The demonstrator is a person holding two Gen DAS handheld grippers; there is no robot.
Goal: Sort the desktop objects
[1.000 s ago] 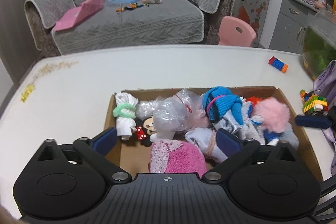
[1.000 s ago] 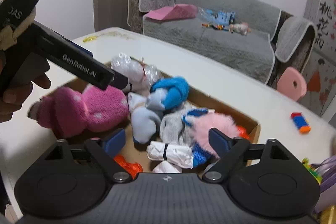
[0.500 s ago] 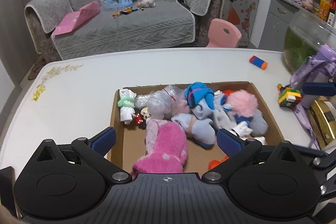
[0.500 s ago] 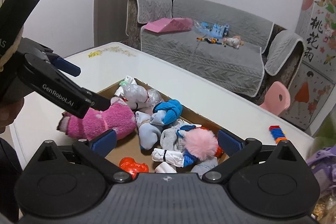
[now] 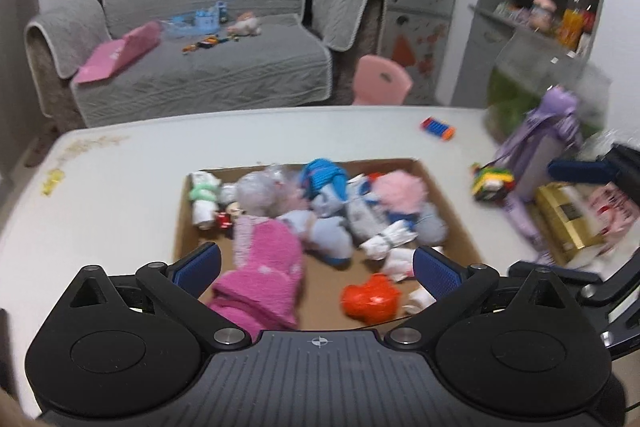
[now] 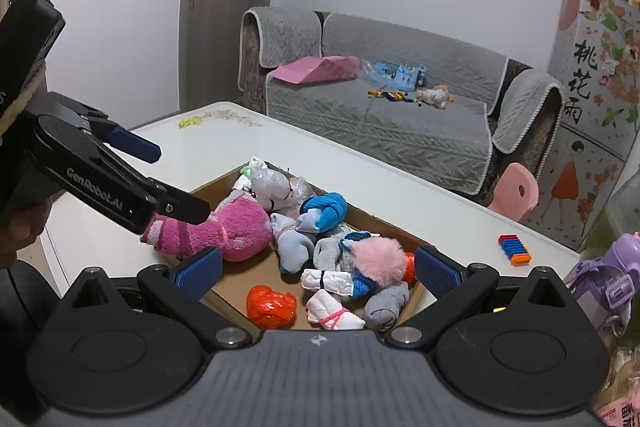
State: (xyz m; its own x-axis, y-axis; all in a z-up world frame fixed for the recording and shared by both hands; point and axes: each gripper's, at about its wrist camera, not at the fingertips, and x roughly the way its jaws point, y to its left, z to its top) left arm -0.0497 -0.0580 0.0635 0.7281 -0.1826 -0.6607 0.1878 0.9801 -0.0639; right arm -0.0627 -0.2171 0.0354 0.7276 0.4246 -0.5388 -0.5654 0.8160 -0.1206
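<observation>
A shallow cardboard box (image 5: 181, 223) (image 6: 386, 223) on the white table holds several rolled socks. Among them are a fuzzy pink sock (image 5: 266, 267) (image 6: 236, 229), a blue roll (image 5: 324, 177) (image 6: 326, 209), a pink pom-pom (image 5: 400, 187) (image 6: 378, 259) and an orange bundle (image 5: 370, 297) (image 6: 270, 305). My left gripper (image 5: 316, 267) (image 6: 182, 183) hangs open above the box's near left end, nothing between its fingers. My right gripper (image 6: 318, 267) (image 5: 560, 223) stands wide open over the box's near right corner, holding nothing.
A blue and orange block toy (image 5: 438, 128) (image 6: 515, 249) lies on the table beyond the box. To the right stand a purple bottle (image 5: 556, 119) (image 6: 608, 283), a colourful brick toy (image 5: 492, 183) and a gold box (image 5: 568, 219). A grey sofa (image 5: 208, 67) and a pink chair (image 5: 382, 81) are behind.
Both grippers have drawn back and upward from the box, so more of it shows. The right jaws have spread wider. The socks lie where they were.
</observation>
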